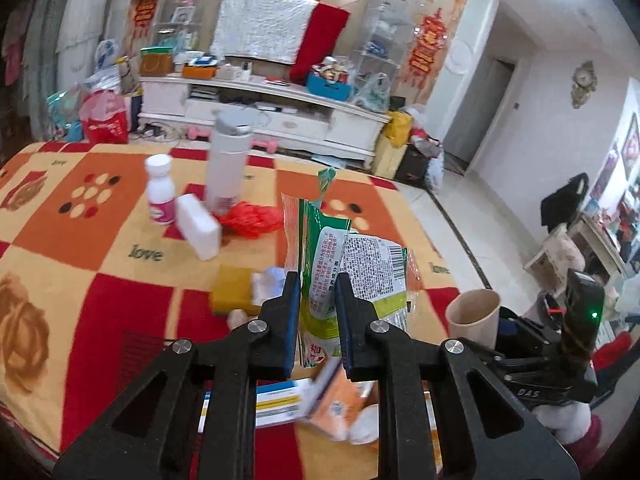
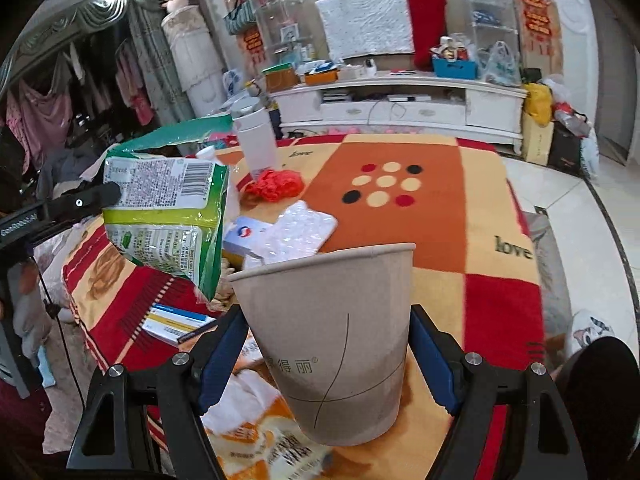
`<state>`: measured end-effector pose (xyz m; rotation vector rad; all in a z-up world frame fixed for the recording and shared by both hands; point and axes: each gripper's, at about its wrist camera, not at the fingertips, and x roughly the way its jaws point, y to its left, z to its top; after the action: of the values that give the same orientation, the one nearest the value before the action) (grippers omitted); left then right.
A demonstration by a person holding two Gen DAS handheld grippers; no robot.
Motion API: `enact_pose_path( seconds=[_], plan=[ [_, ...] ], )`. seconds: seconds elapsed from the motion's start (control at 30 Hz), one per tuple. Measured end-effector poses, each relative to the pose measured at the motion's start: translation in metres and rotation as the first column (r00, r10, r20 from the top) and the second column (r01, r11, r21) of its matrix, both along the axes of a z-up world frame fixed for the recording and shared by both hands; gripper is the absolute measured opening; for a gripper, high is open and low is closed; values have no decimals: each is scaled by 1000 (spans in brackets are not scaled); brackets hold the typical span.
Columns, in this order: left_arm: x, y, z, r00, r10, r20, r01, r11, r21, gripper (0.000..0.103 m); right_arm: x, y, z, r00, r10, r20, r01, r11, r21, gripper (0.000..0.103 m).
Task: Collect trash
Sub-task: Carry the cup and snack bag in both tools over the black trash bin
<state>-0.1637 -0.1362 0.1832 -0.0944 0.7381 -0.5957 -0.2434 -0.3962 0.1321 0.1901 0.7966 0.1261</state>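
Observation:
My left gripper (image 1: 318, 300) is shut on a green and white snack wrapper (image 1: 352, 264) and holds it up above the blanket-covered table (image 1: 100, 240). The wrapper also shows in the right wrist view (image 2: 164, 204), at the left, raised off the table. My right gripper (image 2: 328, 352) is shut on a beige paper cup (image 2: 332, 344), upright and open-topped, above the table's near edge. The cup also shows at the right in the left wrist view (image 1: 474, 316).
On the table stand a white flask (image 1: 226, 164), a small pink-labelled bottle (image 1: 160, 192), a white block (image 1: 198, 226), a red mesh bundle (image 1: 250, 220), a yellow sponge (image 1: 234, 288), flat boxes (image 2: 176, 322) and an orange packet (image 2: 256, 448). A white TV cabinet (image 2: 400, 104) stands beyond.

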Motion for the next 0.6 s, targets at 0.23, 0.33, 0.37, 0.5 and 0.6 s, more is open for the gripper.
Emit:
enact_pose_path(
  seconds=[0.23,0.33,0.37,0.5,0.6],
  plan=[
    [-12,-56,1,996,-91,-11,91,996,-5,15,-21,-36,-3,997,-81,-9,81,997,-16,78],
    [-18,-81,1,991,-132,-18,132,991,-1,15,-34,-57,-5,991,-134,-14,134,991,-27,78],
    [-20,-89,0,989,-144,-20,144,990,1,15,-39,-65,-5,988,-152,-16,152,988,-32,78],
    [-31,-127,-3,980,-199,-21,199,980,19,15,-60,-96,-9,974,-225,-26,223,974,-45,78],
    [-38,-152,-5,972,-233,-33,234,972,29,15,-76,-118,-13,959,-283,-36,280,958,-68,78]
  ],
)
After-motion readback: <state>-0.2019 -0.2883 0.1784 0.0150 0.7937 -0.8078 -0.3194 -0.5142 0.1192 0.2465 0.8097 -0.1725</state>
